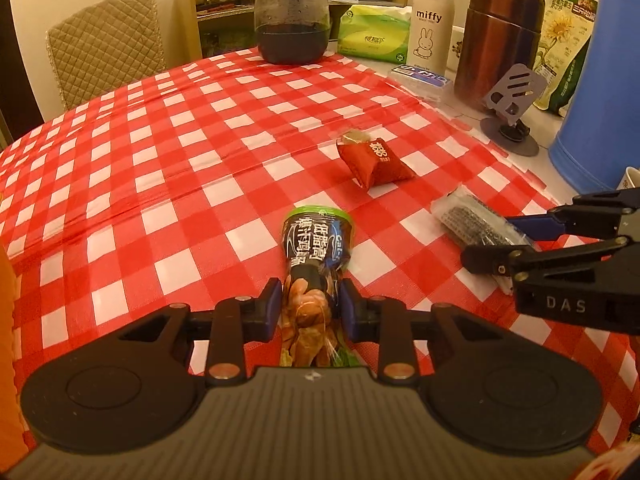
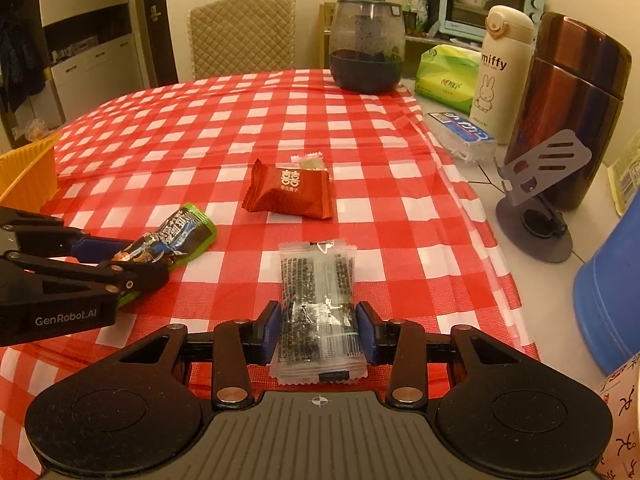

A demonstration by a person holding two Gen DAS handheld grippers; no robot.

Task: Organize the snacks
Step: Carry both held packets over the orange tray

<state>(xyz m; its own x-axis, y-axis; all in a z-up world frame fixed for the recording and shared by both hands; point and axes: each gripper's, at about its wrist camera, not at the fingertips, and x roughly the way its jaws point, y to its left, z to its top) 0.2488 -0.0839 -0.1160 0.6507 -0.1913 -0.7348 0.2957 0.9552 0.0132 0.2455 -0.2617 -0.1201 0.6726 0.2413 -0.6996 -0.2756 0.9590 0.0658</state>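
two grips set: left gripper (image 1: 308,306) clamping green-rimmed packet (image 1: 318,240), right gripper (image 2: 318,330) pinching clear sesame bar (image 2: 318,300) mid-table; lift level toward orange basket (image 2: 26,174) at left edge.

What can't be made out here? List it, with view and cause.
- Orange basket: right wrist view, cut off by the left edge; contents unseen.
- Small pale candy: right wrist view, partly behind the red packet; too small to read.
- Dark chicken snack: left wrist view, lower end hidden by the left gripper.

red-white checked tablecloth (image 2: 224,120), perhaps clear-black packet (image 2: 318,300)
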